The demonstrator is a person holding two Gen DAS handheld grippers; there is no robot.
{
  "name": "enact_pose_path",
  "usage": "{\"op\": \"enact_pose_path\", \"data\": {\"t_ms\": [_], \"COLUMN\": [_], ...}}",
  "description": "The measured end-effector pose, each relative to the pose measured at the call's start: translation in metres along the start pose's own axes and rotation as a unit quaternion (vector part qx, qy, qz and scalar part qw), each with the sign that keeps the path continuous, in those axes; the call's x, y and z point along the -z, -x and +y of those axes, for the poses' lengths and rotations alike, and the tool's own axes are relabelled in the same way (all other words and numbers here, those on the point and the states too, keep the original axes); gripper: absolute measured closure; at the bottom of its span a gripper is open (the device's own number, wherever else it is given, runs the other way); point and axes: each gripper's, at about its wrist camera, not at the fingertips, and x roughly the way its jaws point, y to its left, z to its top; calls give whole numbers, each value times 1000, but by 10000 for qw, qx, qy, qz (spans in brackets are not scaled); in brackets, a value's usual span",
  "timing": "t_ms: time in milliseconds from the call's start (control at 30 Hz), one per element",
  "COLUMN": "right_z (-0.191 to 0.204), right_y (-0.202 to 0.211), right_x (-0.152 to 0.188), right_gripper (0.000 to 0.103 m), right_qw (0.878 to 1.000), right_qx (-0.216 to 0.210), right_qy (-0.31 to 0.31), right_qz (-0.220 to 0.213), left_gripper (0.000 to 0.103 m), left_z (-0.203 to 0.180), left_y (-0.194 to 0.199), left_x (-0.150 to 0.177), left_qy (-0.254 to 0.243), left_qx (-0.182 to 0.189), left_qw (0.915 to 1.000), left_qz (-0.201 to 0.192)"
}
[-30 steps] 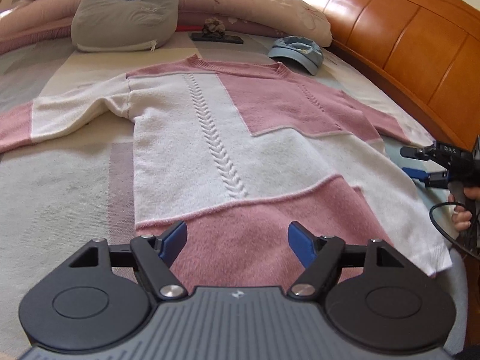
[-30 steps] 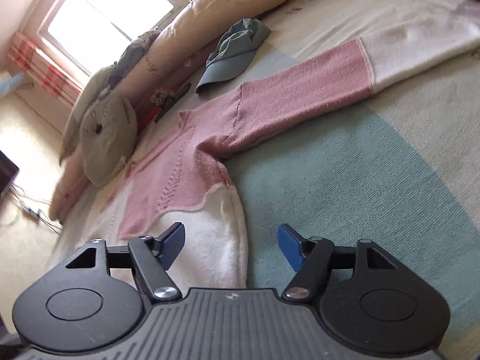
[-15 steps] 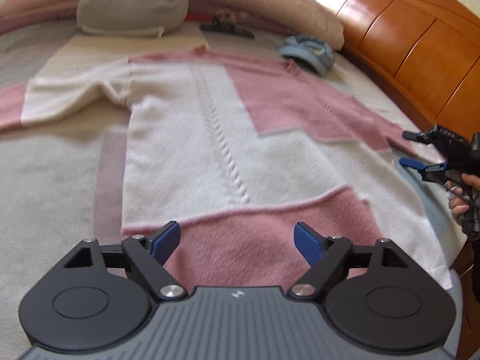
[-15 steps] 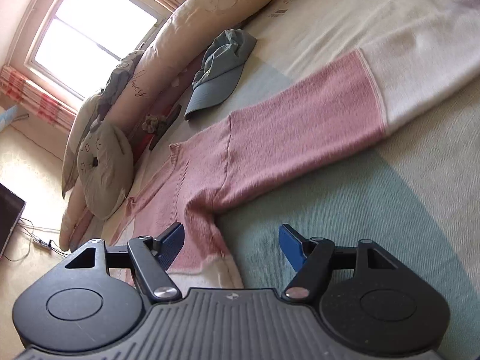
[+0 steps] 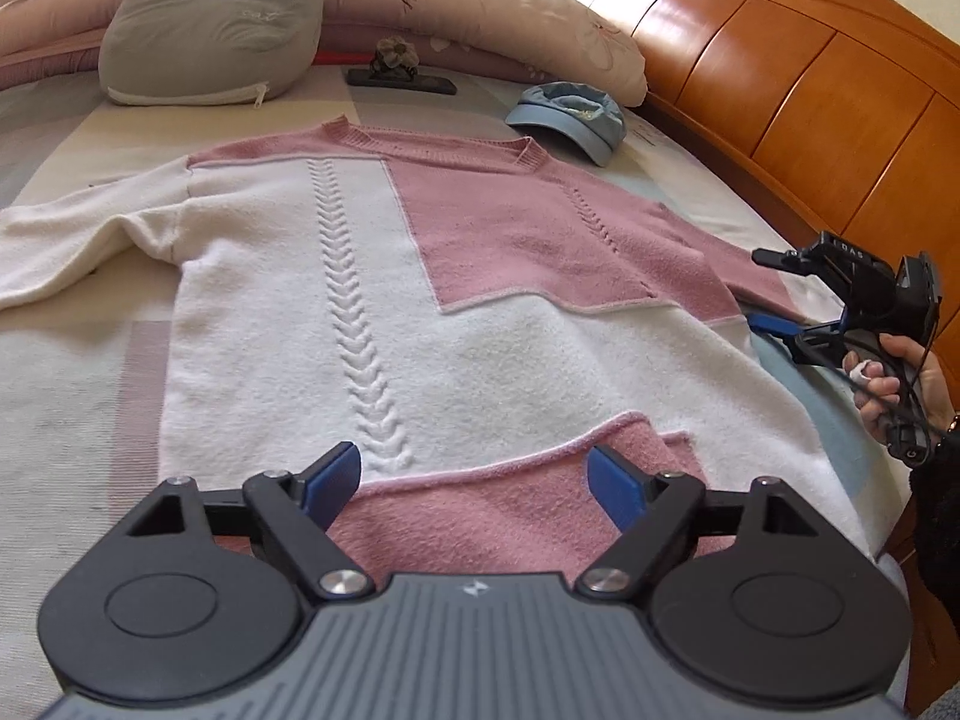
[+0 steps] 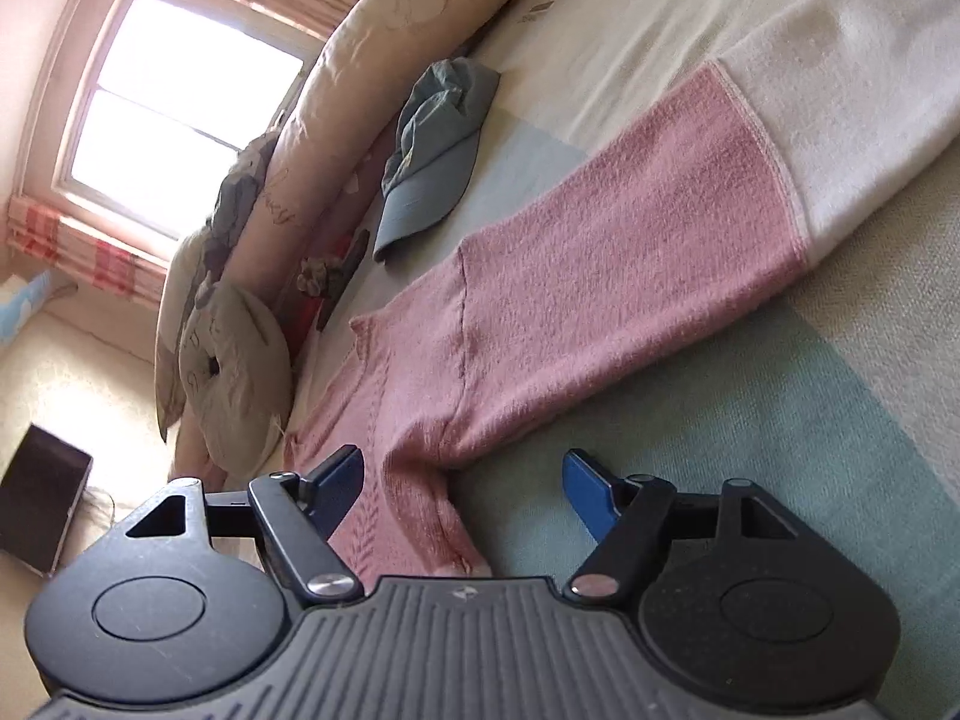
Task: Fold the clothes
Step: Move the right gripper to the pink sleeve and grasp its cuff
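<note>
Both grippers, left gripper (image 5: 474, 474) and right gripper (image 6: 462, 480), gape empty over the pink-and-white knitted sweater (image 5: 420, 312), spread flat, sleeves out, unfolded.

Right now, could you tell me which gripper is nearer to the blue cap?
Right. The right gripper hovers open at the sweater's armpit on the cap's side. The left gripper is open over the hem, the whole sweater body away.

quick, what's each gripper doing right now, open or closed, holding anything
Left gripper: open, empty, over the sweater hem.
Right gripper: open, empty, by the sweater's armpit.
</note>
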Motion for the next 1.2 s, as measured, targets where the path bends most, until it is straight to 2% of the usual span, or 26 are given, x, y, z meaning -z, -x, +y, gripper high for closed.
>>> {"op": "enact_pose_path", "data": {"t_ms": [167,267,367,533,633,667,700,733,767,800,1067,1133,1200], "right_z": [7,15,22,22,16,13,11,10,11,12,9,5,2], "right_y": [-14,-30,-42,-60,-70,-73,-75,-78,-81,-83,-100,-98,-91], "right_x": [-2,4,1,-34,-62,-70,-78,-85,-89,-94,-112,-108,-103], "right_gripper": [21,21,22,22,28,37,53,64,88,90,90,88,80], "right_qw": [9996,9992,9998,9999,9994,9992,9991,9986,9976,9960,9953,9965,9980], "right_qx": [29,-142,-77,116,299,339,378,497,649,802,815,730,574], "right_qy": [-233,-334,-57,4,-17,-46,-76,4,180,363,514,417,262], "right_qz": [-142,166,157,-99,-190,-189,-186,-170,-174,-181,-38,-26,-7], "left_gripper": [20,20,20,20,20,20,20,20,20,20,20,20,20], "left_z": [-7,-11,-13,-12,-8,-6,-5,-3,-2,0,2,1,0], "left_y": [-3,-4,-5,-3,-2,-1,-1,-1,-2,-3,-4,-2,0], "left_x": [-3,-6,-8,-9,-10,-10,-10,-10,-10,-10,-9,-9,-9], "left_qy": [-67,-113,-142,-191,-173,-162,-150,-138,-126,-113,-121,-145,-158], "left_qx": [16,22,6,-71,-136,-159,-179,-196,-211,-222,-244,-231,-225], "left_qw": [10000,9999,9999,9998,9997,9997,9997,9997,9997,9997,9996,9996,9996], "left_qz": [-5,-11,-25,-65,-85,-92,-100,-100,-97,-90,-41,-65,-86]}}
